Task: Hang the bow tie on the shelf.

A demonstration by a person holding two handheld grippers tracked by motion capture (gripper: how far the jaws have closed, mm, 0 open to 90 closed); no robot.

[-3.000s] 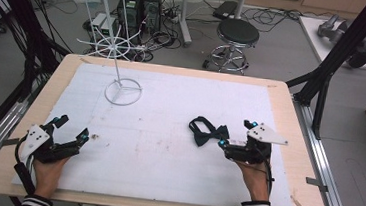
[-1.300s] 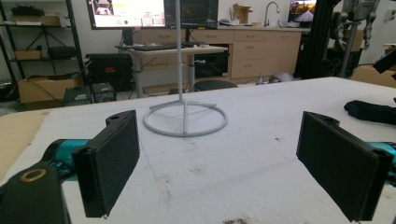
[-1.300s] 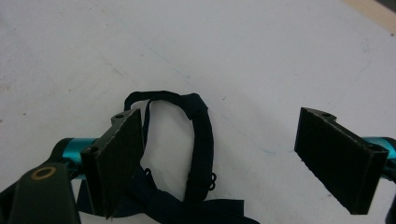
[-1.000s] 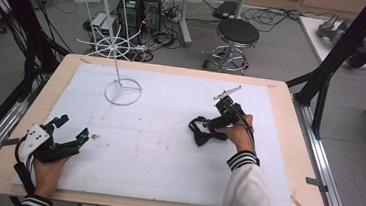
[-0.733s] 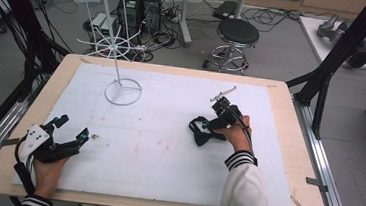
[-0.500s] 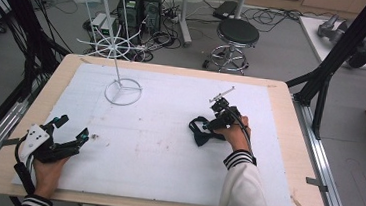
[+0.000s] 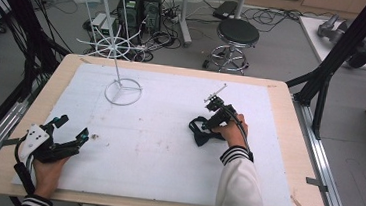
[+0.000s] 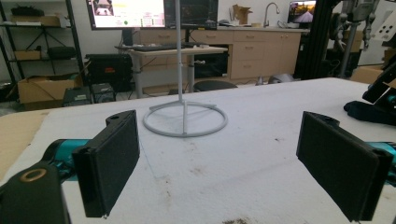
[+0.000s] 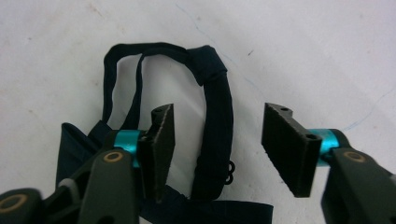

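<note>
Right gripper (image 7: 204, 126) is now out over the middle-right of the white foam board (image 7: 167, 147), tipped down onto the dark bow tie (image 7: 199, 133). Three seconds ago it sat nearer the person with the tie just left of its jaws; since then the hand has reached forward and come down on it. Jaws have just been closing. In the right gripper view (image 9: 215, 140) they stand half apart, straddling the tie's rolled strap (image 9: 215, 135), but the pads are not pressing on it, so no grip yet.

Left gripper (image 7: 70, 132) rests at the near-left corner, same place as before, jaws wide apart with nothing between them (image 8: 217, 163).

White wire stand (image 7: 122, 85) sits far-left, well apart from the tie.

My read: pick-up is mid-close. If the strap stays centred, the grab should land; the stand looks like the likely destination.
</note>
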